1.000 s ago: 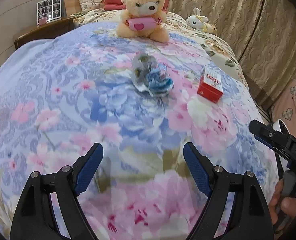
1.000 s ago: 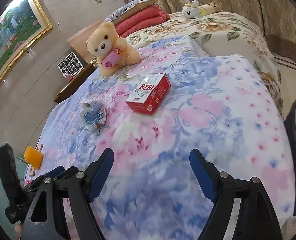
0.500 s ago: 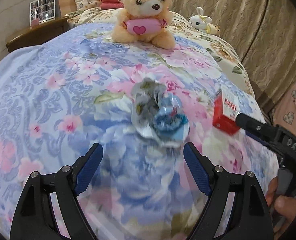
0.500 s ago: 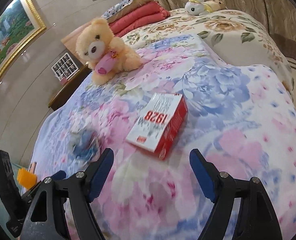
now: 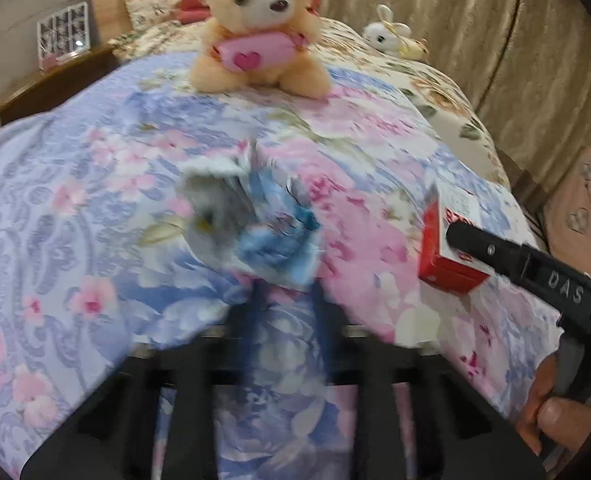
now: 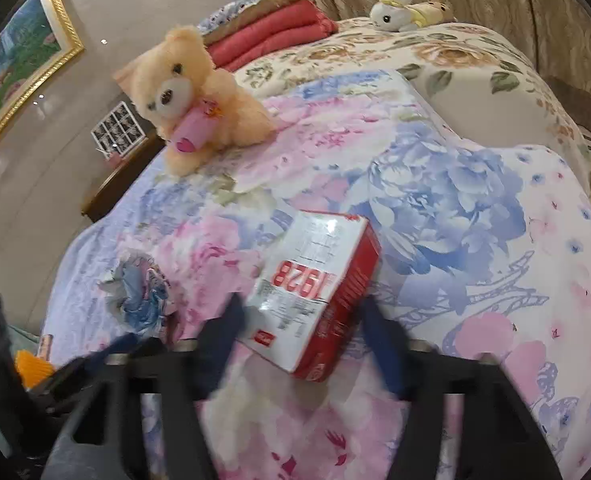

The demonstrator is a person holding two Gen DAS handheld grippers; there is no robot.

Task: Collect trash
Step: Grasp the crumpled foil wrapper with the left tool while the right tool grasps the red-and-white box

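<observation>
A crumpled blue-and-silver wrapper [image 5: 255,224] is seen on a floral bedspread [image 5: 75,240], just ahead of the left gripper [image 5: 285,304], whose blue fingers [image 5: 255,320] are smeared by motion blur. The fingers are drawn fairly near each other at the wrapper's near edge, at 6 o'clock from it; whether anything is pinched cannot be told.

In the right wrist view, a red-and-white box [image 6: 319,292] marked "1928" is shown lying flat on the bedspread, bracketed by the blurred fingers [image 6: 223,332] of the right gripper [image 6: 303,340], one at its 8 o'clock corner and one at its 4 o'clock side. The gap is still wide enough to take the box, and contact cannot be confirmed. The wrapper is placed at 9 o'clock from the box, near it but apart.

A tan teddy bear [image 5: 259,28] holding a pink heart cushion is seated at 12 o'clock from the wrapper, well apart. A white toy rabbit [image 6: 391,8] is laid at the far end of the bed, and folded red blankets [image 6: 271,32] are stacked behind the bear. A gilt-framed painting [image 6: 19,64] is hung at 10 o'clock.
</observation>
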